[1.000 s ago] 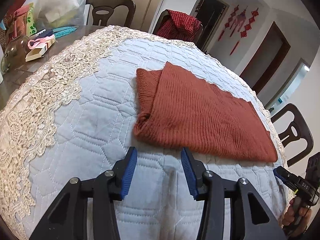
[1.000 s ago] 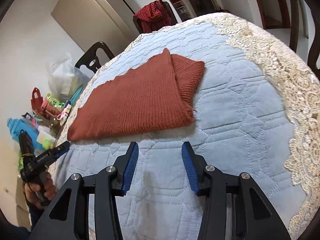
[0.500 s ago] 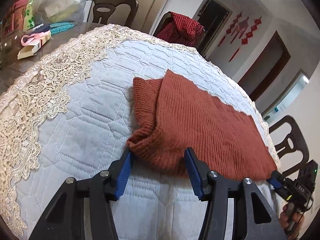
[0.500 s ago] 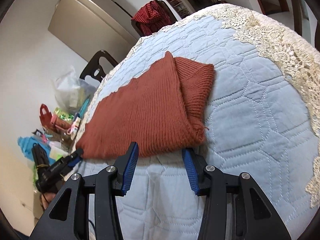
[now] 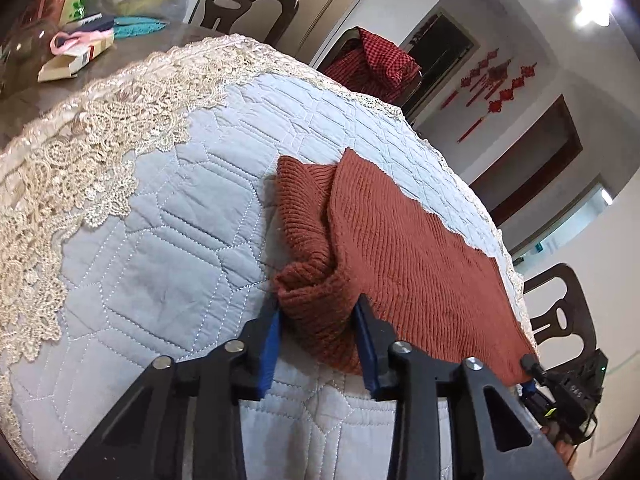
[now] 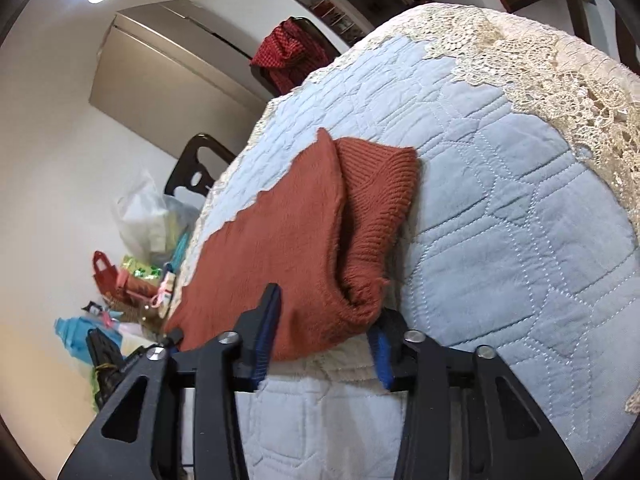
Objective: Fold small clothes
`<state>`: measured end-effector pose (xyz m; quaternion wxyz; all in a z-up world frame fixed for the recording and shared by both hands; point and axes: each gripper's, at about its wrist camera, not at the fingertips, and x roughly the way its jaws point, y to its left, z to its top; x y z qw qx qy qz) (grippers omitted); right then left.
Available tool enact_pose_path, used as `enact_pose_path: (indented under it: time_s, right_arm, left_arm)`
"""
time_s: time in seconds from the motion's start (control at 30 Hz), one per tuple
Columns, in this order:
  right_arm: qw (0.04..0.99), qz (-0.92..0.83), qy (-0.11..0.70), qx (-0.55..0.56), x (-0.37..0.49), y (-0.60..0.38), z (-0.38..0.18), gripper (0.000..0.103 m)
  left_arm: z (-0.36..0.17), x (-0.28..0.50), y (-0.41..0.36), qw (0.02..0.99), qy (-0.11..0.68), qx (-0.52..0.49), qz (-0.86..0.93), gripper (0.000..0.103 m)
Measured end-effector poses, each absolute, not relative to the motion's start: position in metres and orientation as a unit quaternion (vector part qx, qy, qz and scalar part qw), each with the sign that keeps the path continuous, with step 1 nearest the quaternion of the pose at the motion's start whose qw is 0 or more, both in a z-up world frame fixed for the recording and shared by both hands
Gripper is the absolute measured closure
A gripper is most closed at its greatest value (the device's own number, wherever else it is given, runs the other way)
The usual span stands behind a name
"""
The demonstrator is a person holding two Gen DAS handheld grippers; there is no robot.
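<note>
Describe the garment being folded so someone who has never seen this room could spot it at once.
Start at the table under the pale blue quilted cover with cream lace edging. In its middle lies the rust-brown ribbed knit sweater, folded flat, its near edge bunched between both grippers. It is the only clothing on the quilt; the red checked garment hangs on a chair behind.
</note>
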<state>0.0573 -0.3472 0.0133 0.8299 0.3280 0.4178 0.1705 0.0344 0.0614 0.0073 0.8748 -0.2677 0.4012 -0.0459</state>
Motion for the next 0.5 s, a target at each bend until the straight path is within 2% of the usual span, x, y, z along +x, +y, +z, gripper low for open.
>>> enact_pose_path:
  time_s: [0.03,0.13,0.3,0.5]
  right_arm:
    - [0.829,0.166,0.422,0.327,0.059,-0.348,0.012,0.079]
    - [0.823,0.162,0.429,0.335,0.062,-0.350,0.008,0.085]
    - [0.829,0.164,0.419,0.333,0.059,-0.351,0.016,0.089]
    - [0.835,0.180,0.407,0.324,0.041,-0.351,0.033,0.089]
  left_arm:
    - [0.007,0.035,0.062,0.874,0.401,-0.271,-0.047,0.073]
    - [0.007,0.039,0.063,0.869,0.402,-0.283,-0.050,0.080]
    - [0.017,0.029,0.060,0.877,0.388,-0.278,-0.055,0.089]
    - [0.028,0.005,0.064,0.877,0.382,-0.285,-0.066,0.090]
